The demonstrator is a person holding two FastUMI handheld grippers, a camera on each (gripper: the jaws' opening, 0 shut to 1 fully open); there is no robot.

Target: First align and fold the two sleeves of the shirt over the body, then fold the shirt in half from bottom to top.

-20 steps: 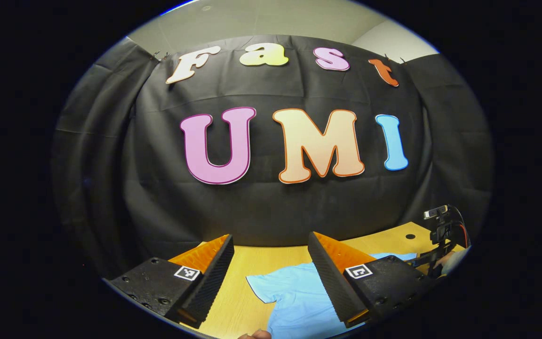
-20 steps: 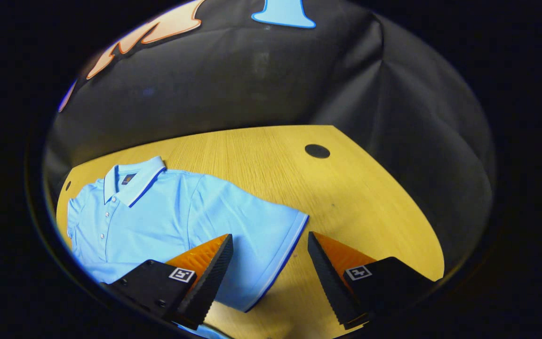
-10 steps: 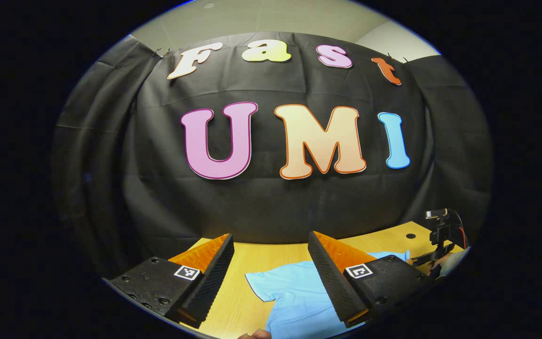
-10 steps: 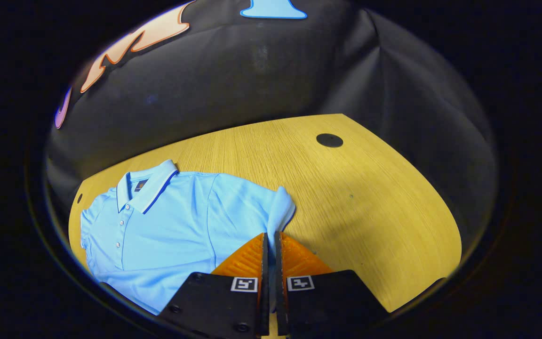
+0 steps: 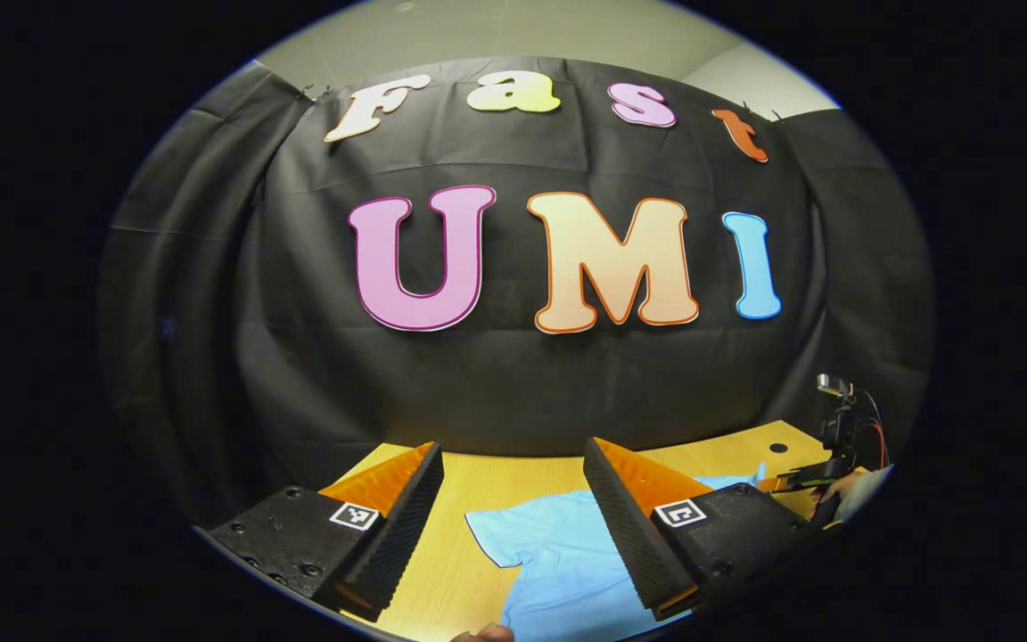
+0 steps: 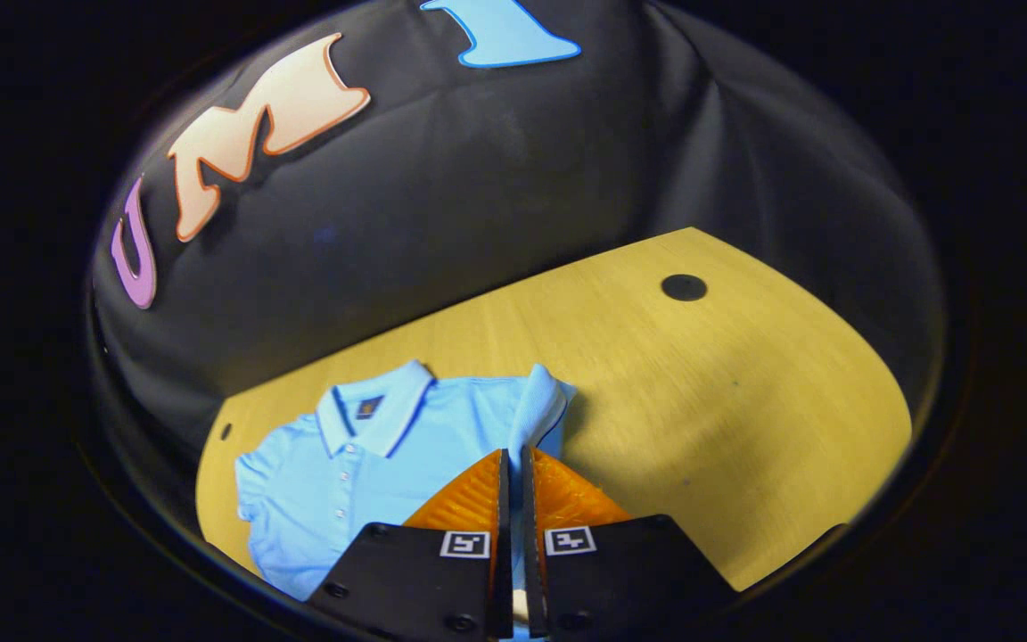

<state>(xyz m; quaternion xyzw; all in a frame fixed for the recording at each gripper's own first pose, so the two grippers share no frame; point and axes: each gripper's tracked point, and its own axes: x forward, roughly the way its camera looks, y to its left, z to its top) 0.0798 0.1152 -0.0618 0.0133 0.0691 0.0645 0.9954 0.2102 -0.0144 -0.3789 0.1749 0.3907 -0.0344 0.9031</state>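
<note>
Right hand-held gripper (image 6: 514, 464) is clenched on the shirt (image 6: 362, 464) sleeve (image 6: 538, 412), lifted over the body; the shirt lies near the bench (image 6: 745, 419) far edge. Left hand-held gripper (image 5: 513, 464) is released, hovering. Risk: thin pinch slips, sleeve drops crooked or drags the shirt.

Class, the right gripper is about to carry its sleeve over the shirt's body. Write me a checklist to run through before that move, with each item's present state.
1. Right gripper shut on the sleeve of the light blue polo shirt: ok.
2. Sleeve lifted and bunched, free of the yellow wooden table: ok.
3. Shirt body flat, collar and buttons facing up: ok.
4. Left gripper open, holding nothing: ok.
5. Other sleeve lying flat on the table: ok.
6. Both sleeves aligned: cannot tell.
</note>
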